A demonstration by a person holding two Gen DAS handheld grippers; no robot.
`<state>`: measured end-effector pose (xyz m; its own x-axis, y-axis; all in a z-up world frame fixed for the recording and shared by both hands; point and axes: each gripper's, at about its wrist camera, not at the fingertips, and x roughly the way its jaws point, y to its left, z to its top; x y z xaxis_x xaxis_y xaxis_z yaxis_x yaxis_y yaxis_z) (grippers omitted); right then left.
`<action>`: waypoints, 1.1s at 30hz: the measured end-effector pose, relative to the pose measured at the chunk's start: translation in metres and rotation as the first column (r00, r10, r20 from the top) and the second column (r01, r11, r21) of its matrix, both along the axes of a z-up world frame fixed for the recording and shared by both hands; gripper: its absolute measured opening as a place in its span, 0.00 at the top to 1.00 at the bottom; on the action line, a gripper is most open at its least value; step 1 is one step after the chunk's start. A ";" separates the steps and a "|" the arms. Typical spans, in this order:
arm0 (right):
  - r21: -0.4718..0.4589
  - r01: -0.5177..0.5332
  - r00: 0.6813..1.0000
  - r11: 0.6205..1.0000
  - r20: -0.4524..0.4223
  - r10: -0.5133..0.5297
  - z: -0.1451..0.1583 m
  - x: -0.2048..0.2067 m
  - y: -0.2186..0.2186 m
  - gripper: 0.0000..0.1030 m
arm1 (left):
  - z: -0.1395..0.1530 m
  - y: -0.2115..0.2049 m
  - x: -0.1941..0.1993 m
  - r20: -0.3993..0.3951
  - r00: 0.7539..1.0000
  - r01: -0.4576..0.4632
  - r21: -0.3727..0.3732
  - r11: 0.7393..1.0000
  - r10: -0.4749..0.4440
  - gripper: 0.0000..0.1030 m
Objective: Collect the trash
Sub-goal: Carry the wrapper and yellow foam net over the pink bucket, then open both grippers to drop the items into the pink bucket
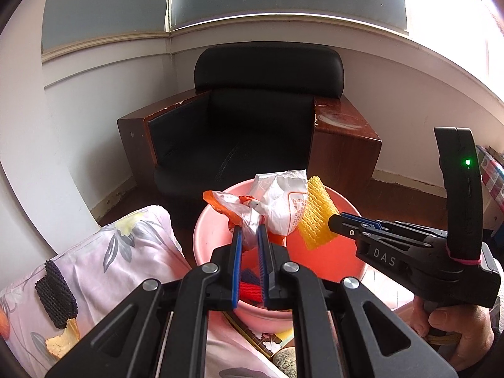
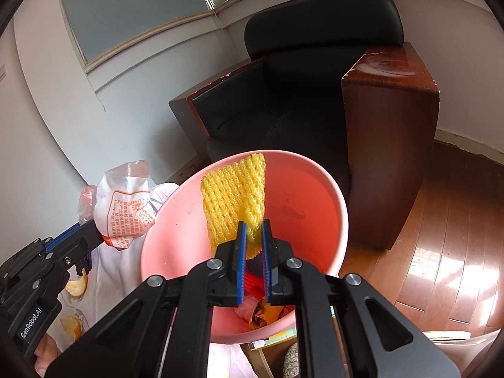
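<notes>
A pink bin (image 1: pixel 201 236) (image 2: pixel 163 245) stands beside the bed, with red, dark and orange scraps at its bottom. My left gripper (image 1: pixel 249 236) is shut on a crumpled white and orange plastic bag (image 1: pixel 277 201) (image 2: pixel 126 208), held over the bin's near rim. My right gripper (image 2: pixel 252 233) (image 1: pixel 335 220) is shut on a yellow foam fruit net (image 2: pixel 233 201) (image 1: pixel 315 217), which hangs inside the bin's mouth. A hand (image 1: pixel 447 324) grips the right tool's handle.
A black foam net (image 1: pixel 56 296) and orange peel pieces (image 1: pixel 61 340) (image 2: pixel 77 286) lie on the floral bedsheet (image 1: pixel 110 258). A black armchair with wooden arms (image 1: pixel 252 119) (image 2: pixel 315 94) stands behind the bin. Wooden floor (image 2: pixel 441 236) spreads to the right.
</notes>
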<state>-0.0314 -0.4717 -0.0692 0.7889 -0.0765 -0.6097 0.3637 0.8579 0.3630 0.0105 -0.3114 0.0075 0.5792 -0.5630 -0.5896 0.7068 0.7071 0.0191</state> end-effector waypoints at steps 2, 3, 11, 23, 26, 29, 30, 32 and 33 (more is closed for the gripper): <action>0.000 0.000 1.000 1.000 -0.008 0.000 -0.002 0.002 0.000 0.91 | -0.004 -0.004 0.001 0.002 1.000 0.002 0.013 1.000 -0.002 0.92; 0.003 0.000 1.000 1.000 -0.011 0.000 -0.004 0.003 0.000 0.91 | -0.007 -0.006 0.002 0.002 1.000 0.002 0.021 1.000 -0.002 0.92; 0.008 0.010 0.999 1.000 -0.037 -0.010 -0.012 0.006 -0.004 0.91 | -0.026 -0.017 0.013 -0.014 1.000 -0.010 0.075 0.997 0.011 0.92; 0.045 0.022 0.998 0.999 -0.058 -0.020 -0.018 0.006 -0.004 0.90 | -0.034 -0.018 0.013 -0.054 0.998 -0.010 0.091 0.996 0.015 0.77; 0.043 0.025 0.998 0.999 -0.058 -0.022 -0.016 0.006 -0.004 0.89 | -0.029 -0.013 0.011 -0.046 0.999 -0.020 0.074 0.997 0.023 0.68; 0.039 0.027 0.998 0.999 -0.053 -0.025 -0.015 0.002 -0.003 0.89 | -0.024 -0.008 0.007 -0.042 0.999 -0.022 0.060 0.998 0.025 0.68; 0.040 0.029 0.998 0.999 -0.051 -0.027 -0.014 0.002 -0.003 0.88 | -0.022 -0.006 0.006 -0.042 0.999 -0.024 0.055 0.998 0.026 0.67; 0.041 0.031 0.998 0.999 -0.050 -0.029 -0.012 0.001 -0.001 0.81 | -0.017 0.000 0.004 -0.041 0.999 -0.026 0.043 0.999 0.028 0.66; 0.041 0.029 0.999 0.999 -0.047 -0.027 -0.011 0.000 0.000 0.78 | -0.015 0.002 0.002 -0.041 0.999 -0.028 0.037 0.999 0.030 0.65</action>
